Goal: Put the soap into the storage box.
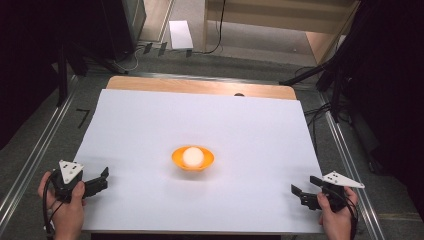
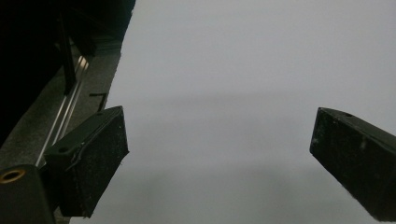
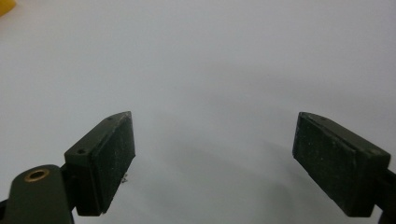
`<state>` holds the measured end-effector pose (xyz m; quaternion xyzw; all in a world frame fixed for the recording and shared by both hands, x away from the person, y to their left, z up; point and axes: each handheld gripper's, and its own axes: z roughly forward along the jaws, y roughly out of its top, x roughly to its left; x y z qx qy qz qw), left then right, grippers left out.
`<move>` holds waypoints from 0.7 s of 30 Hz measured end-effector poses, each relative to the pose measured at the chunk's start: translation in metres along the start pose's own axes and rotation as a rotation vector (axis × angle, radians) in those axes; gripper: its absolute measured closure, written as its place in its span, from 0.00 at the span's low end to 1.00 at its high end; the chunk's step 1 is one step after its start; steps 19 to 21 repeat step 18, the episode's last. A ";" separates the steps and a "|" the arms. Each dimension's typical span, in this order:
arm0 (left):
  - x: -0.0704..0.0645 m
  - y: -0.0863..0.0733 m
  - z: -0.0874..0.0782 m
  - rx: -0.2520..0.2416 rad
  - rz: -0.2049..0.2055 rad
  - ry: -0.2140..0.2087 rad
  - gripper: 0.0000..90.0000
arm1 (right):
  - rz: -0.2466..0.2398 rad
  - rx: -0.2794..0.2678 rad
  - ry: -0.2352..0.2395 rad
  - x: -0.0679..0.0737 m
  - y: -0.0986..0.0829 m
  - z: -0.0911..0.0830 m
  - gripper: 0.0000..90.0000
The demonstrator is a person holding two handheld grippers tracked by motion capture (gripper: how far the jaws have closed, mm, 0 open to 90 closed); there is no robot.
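Note:
An orange bowl (image 1: 193,159) sits in the middle of the white sheet (image 1: 150,125), and a white ball (image 1: 193,156) rests inside it. Near the front left corner of the sheet a hand holds my left gripper (image 1: 103,181), which is open with nothing between its jaws (image 2: 219,140). My right gripper (image 1: 302,192) is held by the other hand near the front right corner, also open and empty (image 3: 215,135). A sliver of the orange bowl (image 3: 5,5) shows at the top left of the right gripper view. Both grippers are well apart from the bowl.
The white sheet covers a wooden table (image 1: 200,86) whose far edge shows bare. Metal rails (image 1: 35,155) run along both sides. Dark stands and cables (image 1: 320,75) are beyond the table at the back and right.

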<state>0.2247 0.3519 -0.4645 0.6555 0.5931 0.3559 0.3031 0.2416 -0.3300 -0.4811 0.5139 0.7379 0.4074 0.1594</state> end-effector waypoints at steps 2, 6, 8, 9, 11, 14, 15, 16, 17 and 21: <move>0.000 0.000 0.000 0.002 0.000 -0.001 0.05 | 0.013 -0.031 0.009 -0.004 -0.004 -0.006 0.14; 0.000 0.000 0.000 0.002 0.000 0.000 0.05 | 0.049 -0.062 -0.014 -0.012 -0.012 -0.015 0.14; 0.000 0.000 0.000 0.003 0.000 0.000 0.05 | 0.068 -0.078 -0.021 -0.015 -0.015 -0.017 0.14; 0.000 0.000 0.000 0.003 0.000 0.000 0.05 | 0.074 -0.086 -0.019 -0.017 -0.017 -0.017 0.14; 0.000 0.000 0.000 0.003 0.000 0.001 0.05 | 0.079 -0.096 -0.014 -0.018 -0.018 -0.018 0.14; 0.000 0.000 0.000 0.006 0.000 0.000 0.05 | 0.103 -0.130 -0.010 -0.020 -0.019 -0.021 0.15; 0.000 0.000 0.000 0.006 0.000 0.000 0.05 | 0.103 -0.130 -0.010 -0.020 -0.019 -0.021 0.15; 0.000 0.000 0.001 0.006 -0.001 0.000 0.05 | 0.106 -0.129 -0.013 -0.020 -0.020 -0.022 0.14; 0.000 0.000 0.000 0.008 -0.001 -0.001 0.05 | 0.105 -0.130 -0.015 -0.019 -0.020 -0.021 0.15; 0.000 0.000 0.000 0.008 -0.001 -0.001 0.05 | 0.102 -0.128 -0.018 -0.019 -0.019 -0.021 0.15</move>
